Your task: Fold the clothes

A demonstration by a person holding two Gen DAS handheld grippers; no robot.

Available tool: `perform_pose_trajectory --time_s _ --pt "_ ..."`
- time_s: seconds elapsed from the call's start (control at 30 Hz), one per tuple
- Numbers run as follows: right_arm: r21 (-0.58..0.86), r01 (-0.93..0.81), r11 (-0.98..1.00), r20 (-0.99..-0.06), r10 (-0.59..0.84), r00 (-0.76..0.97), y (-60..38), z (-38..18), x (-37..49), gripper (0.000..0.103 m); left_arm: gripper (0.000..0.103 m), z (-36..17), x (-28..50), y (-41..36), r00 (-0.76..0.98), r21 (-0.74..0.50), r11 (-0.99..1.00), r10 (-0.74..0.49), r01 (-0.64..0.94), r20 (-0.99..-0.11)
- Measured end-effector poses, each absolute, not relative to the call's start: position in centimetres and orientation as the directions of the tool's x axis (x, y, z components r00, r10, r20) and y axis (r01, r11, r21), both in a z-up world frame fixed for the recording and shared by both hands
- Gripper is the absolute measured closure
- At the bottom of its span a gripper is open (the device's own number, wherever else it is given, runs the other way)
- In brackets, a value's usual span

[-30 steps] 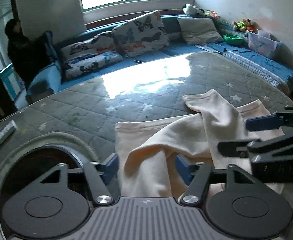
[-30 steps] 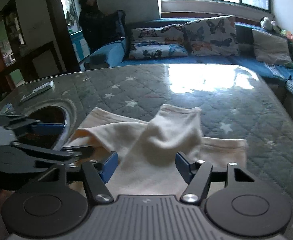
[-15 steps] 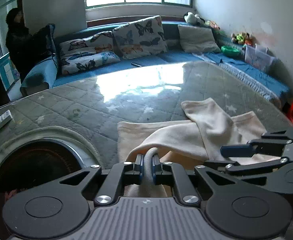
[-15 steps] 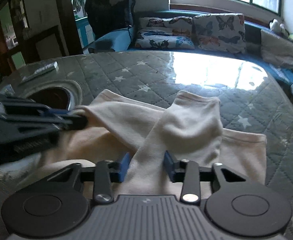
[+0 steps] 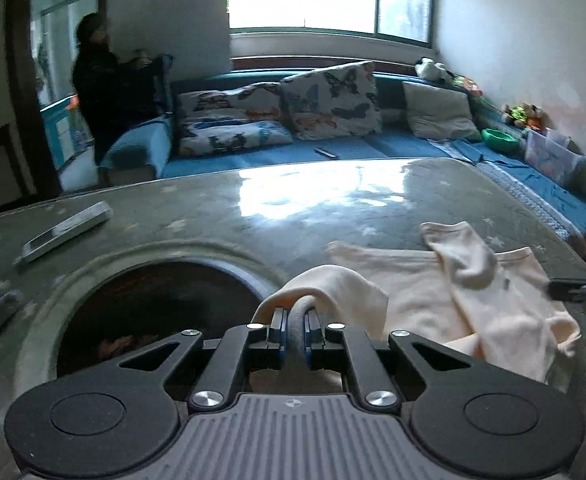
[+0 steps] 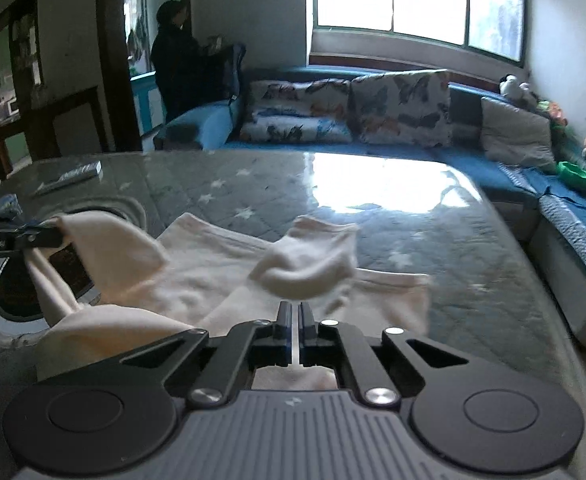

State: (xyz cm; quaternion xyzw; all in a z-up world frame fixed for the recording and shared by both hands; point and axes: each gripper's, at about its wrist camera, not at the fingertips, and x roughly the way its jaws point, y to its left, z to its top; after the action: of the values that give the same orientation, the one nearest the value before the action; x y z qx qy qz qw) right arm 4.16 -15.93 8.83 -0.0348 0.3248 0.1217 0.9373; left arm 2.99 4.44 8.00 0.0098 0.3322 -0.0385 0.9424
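Both tongs are clamped on cloth. Our left gripper (image 5: 296, 330) pinches a rolled edge of the cream garment (image 5: 421, 280), its jaws narrow with a grey-cream loop of fabric bulging up between them. Our right gripper (image 6: 294, 326) has its jaws nearly together, and a thin sliver of pale fabric shows in the slit, so we judge it holds the near hem.

The cream garment lies partly spread on the quilted star-print table cover (image 6: 473, 280), at about 2 o'clock in the left wrist view and at 12 o'clock in the right. One sleeve (image 6: 309, 260) is bunched across its middle. The left-hand corner hangs raised over the round opening (image 5: 161, 304) in the tabletop, at 10 o'clock from our left tongs.

We read this as the lift-and-spread step, with no fold yet laid. The next move calls for drawing the two held edges apart to flatten the body, keeping the raised corner away from the hole and shaking out the bunched sleeve. A remote control (image 5: 67, 231) rests at 10 o'clock, well apart from the cloth.
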Motion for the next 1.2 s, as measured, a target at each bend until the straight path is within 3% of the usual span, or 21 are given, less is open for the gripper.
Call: perform_pose_trajectory --time_s 0.3,0.37,0.53,0.63,0.8,0.87,1.2 --pt "0.079 -0.283 0.956 -0.638 0.267 0.722 -15.0 8.7 4.5 0.091 0.094 7.8 -1.5 7.0 0.773 -0.046 0.999 -0.042 0.017 -0.634" --pt "0.117 -0.279 0.953 -0.649 0.286 0.705 -14.4 8.0 5.9 0.083 0.094 7.7 -2.4 7.1 0.771 -0.056 0.998 -0.047 0.015 -0.635" --pt "0.150 -0.295 0.944 -0.679 0.315 0.663 -12.6 6.6 9.0 0.074 0.094 7.1 -3.1 6.9 0.759 -0.077 0.997 -0.063 0.017 -0.648" --pt "0.148 -0.312 0.939 -0.693 0.323 0.644 -10.8 5.8 10.4 0.061 0.094 6.9 -3.3 6.9 0.754 -0.087 0.996 -0.069 0.016 -0.654" --pt "0.051 -0.322 0.945 -0.737 0.253 0.627 -8.4 4.5 11.1 0.070 0.094 6.9 -3.1 7.3 0.756 -0.089 0.996 -0.062 0.005 -0.652" --pt "0.013 -0.336 0.942 -0.735 0.237 0.635 -8.4 4.6 10.4 0.098 0.094 7.0 -2.9 7.6 0.758 -0.085 0.996 -0.055 -0.001 -0.650" --pt "-0.143 -0.273 0.951 -0.619 0.129 0.775 -15.7 9.1 3.6 0.101 0.094 7.8 -3.6 8.7 0.775 -0.083 0.996 -0.025 -0.036 -0.632"
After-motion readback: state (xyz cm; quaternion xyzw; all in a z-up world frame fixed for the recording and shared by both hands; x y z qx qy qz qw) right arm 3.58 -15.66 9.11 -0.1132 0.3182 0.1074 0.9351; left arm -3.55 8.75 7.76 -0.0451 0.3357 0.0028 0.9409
